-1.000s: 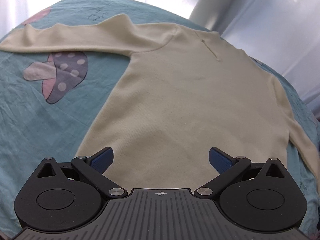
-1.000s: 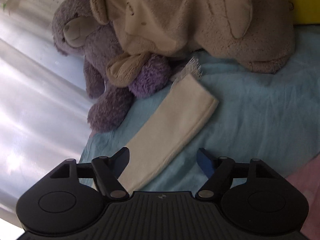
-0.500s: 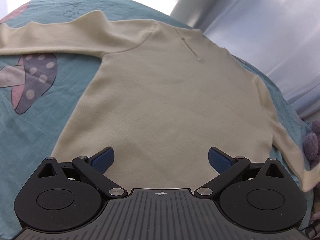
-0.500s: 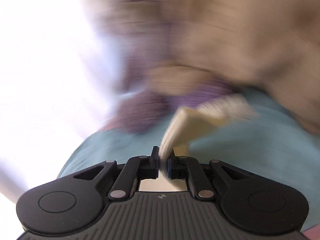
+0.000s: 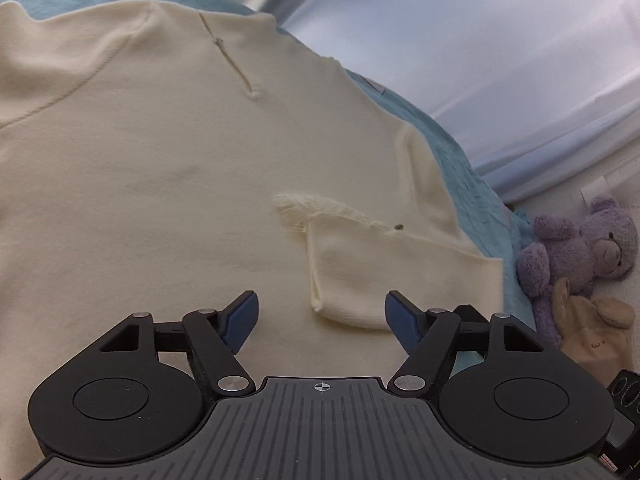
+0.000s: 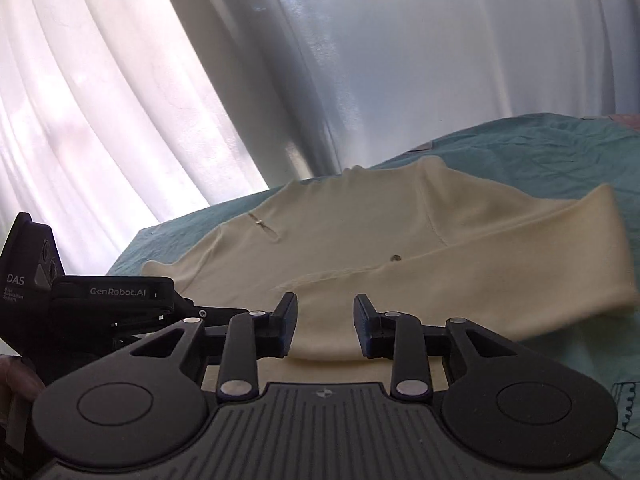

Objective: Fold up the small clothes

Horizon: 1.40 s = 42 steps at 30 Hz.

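Observation:
A cream long-sleeved top (image 5: 160, 168) lies flat on a teal bedsheet (image 5: 468, 168). Its right sleeve (image 5: 384, 272) is folded back across the body, with the frayed cuff near the middle. My left gripper (image 5: 322, 316) is open just above the top, its fingers on either side of the folded sleeve's end. In the right wrist view the same top (image 6: 340, 232) and folded sleeve (image 6: 480, 280) show. My right gripper (image 6: 325, 326) is open with the sleeve's end lying between and under its fingers. The left gripper's body (image 6: 80, 304) shows at the left.
A purple teddy bear (image 5: 580, 248) and a beige plush toy (image 5: 592, 332) lie past the bed's right edge. Pale curtains (image 6: 280, 60) hang behind the bed. The sheet (image 6: 540, 152) spreads beyond the top.
My right gripper took the sleeve by the toys, carried it over the top's body and opened. My left gripper moved right and closer to the top, staying open.

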{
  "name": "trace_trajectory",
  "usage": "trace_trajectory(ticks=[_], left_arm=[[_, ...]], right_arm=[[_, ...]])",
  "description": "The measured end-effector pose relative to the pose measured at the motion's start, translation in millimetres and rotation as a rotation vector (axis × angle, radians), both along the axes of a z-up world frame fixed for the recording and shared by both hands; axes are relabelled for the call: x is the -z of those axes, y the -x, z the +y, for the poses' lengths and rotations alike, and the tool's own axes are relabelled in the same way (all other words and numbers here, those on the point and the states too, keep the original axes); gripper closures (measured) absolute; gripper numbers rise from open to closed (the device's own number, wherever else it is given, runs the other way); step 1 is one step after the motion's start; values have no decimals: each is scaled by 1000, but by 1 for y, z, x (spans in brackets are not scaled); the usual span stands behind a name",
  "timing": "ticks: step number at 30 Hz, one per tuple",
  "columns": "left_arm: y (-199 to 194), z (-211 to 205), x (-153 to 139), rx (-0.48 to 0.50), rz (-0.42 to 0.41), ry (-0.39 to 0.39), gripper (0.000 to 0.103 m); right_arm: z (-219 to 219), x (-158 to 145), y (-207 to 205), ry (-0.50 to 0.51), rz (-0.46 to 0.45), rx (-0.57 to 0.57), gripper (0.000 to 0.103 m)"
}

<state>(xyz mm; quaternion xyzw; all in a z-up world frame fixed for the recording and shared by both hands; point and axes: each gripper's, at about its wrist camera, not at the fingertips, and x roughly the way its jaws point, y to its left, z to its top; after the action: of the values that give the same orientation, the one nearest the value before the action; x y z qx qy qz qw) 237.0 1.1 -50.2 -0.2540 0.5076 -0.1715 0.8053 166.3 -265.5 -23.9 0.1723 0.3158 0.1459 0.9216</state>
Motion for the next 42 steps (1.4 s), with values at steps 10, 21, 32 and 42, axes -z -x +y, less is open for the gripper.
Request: trace_trajectory(ticks=[10, 21, 32, 42], left_arm=[[-34, -31, 25, 87, 66, 54, 93], [-29, -12, -22, 50, -162, -70, 94], [-31, 93, -6, -195, -155, -218, 85], [-53, 74, -15, -165, -247, -287, 94]], right_arm=[[-24, 27, 0, 39, 107, 142, 73], [-28, 20, -2, 99, 132, 190, 60], [-42, 26, -13, 18, 170, 180, 53], [-60, 37, -48, -172, 217, 244, 62]])
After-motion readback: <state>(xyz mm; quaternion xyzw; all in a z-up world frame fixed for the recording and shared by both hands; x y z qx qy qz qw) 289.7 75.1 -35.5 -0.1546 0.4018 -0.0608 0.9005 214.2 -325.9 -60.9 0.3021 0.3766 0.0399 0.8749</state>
